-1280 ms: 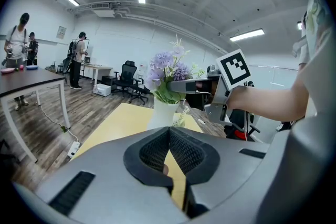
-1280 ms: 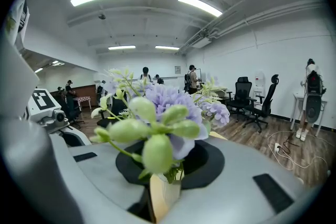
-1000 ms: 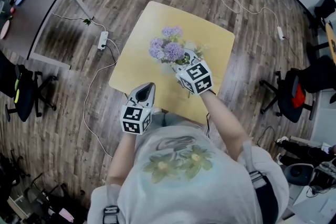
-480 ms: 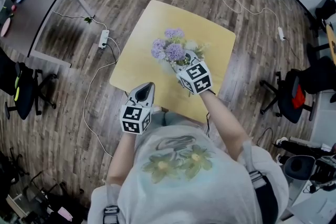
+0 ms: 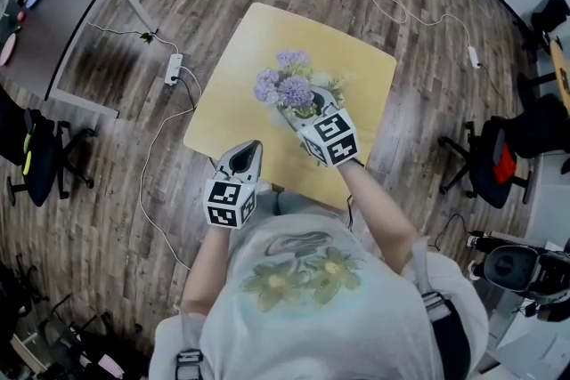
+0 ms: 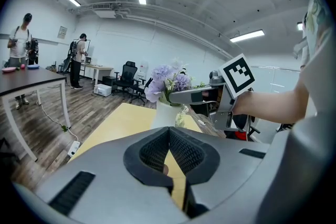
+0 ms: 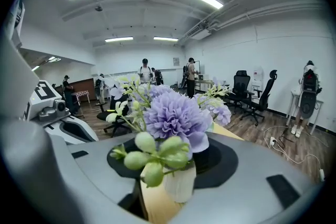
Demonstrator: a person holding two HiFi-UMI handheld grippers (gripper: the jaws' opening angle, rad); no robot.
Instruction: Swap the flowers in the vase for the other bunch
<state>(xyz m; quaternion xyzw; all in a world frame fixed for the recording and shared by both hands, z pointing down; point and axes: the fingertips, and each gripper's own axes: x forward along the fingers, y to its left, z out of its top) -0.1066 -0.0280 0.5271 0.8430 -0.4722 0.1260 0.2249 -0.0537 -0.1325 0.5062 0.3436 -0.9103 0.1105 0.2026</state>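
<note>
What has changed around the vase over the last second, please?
The right gripper has just been opening its jaws, which now stand apart with the vase and its flowers between them, ungripped. The left gripper stayed shut at the near edge of the table; vase and flowers have not moved.

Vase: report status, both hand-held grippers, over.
Left hand-held gripper shut, empty. Right hand-held gripper jaws just opened, apart around the vase, not pressing. Purple flowers in vase, upright on table. Other bunch not in view.
</note>
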